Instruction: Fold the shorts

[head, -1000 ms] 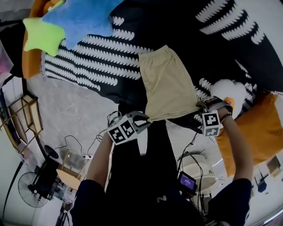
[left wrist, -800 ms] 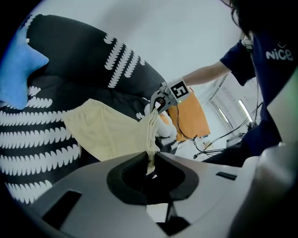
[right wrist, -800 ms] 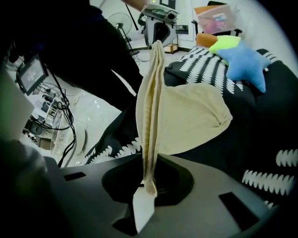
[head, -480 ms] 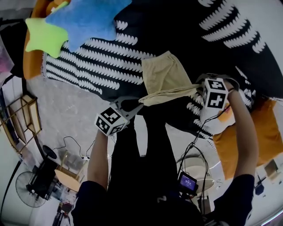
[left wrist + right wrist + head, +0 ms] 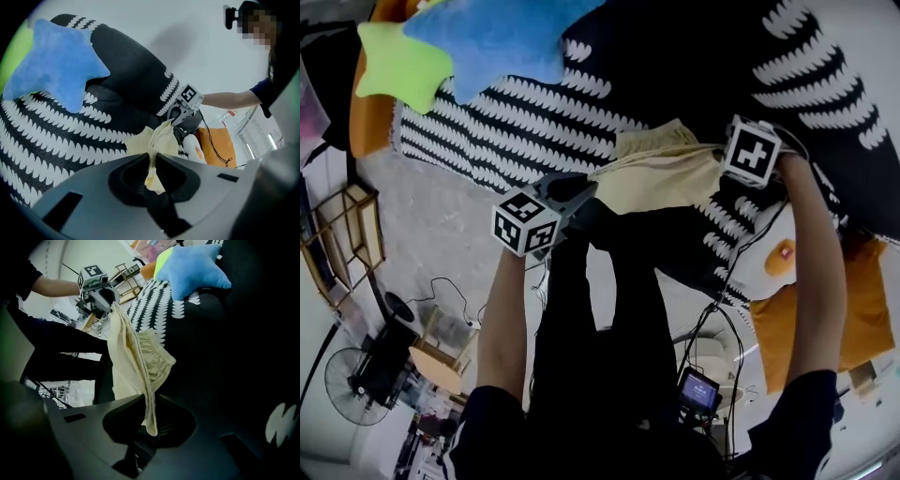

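So the shorts (image 5: 661, 173) hang stretched between the left gripper (image 5: 586, 187) on the left and the right gripper (image 5: 719, 159) on the right. Each one's jaws have a corner, over the near edge of the blanket (image 5: 516, 122). Far left on the blanket sits a star pillow (image 5: 502, 37), with a second star pillow (image 5: 398, 66) touching its left side. A cushion (image 5: 811, 319) lies near right, and a fan (image 5: 356, 384) stands on the floor near left.

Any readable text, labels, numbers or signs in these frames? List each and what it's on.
No readable text in any view.
Marker cubes: black-and-white square patterns only, no letters or digits.
Small lit screen at the person's waist: too small to read.
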`<state>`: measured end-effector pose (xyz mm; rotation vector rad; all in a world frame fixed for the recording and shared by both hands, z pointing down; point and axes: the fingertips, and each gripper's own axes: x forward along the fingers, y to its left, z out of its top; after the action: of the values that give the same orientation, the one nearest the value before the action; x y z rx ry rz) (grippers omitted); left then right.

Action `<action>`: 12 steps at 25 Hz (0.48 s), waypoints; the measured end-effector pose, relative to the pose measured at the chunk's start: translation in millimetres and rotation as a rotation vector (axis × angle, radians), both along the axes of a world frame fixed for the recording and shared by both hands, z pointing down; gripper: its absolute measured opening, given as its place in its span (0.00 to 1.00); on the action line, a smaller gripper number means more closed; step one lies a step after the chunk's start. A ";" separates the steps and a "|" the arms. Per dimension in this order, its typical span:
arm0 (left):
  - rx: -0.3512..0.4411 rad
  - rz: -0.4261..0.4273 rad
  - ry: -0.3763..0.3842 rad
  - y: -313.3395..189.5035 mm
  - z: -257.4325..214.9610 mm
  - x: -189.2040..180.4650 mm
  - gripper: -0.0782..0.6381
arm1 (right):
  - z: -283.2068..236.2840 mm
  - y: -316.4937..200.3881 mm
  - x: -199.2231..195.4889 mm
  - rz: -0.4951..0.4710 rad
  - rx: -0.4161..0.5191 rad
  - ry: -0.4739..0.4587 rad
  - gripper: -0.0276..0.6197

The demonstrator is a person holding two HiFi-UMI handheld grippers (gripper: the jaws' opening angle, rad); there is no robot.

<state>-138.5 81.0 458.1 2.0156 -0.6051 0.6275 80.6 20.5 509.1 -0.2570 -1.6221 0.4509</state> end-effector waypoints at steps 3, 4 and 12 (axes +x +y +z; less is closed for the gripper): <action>-0.047 -0.119 -0.009 -17.7 24.2 -7.2 0.18 | 25.0 -13.6 0.3 0.053 0.015 0.069 0.15; -0.060 -0.170 -0.024 -23.5 33.1 -10.2 0.18 | 32.5 -15.7 0.3 0.085 0.014 0.088 0.16; -0.091 -0.435 -0.272 -46.7 82.4 -49.6 0.18 | 72.9 -54.0 11.5 0.245 0.214 0.182 0.41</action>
<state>-188.1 34.3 540.6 1.6514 -1.1194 0.6507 92.1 -33.5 582.0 0.1423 -1.5139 0.4673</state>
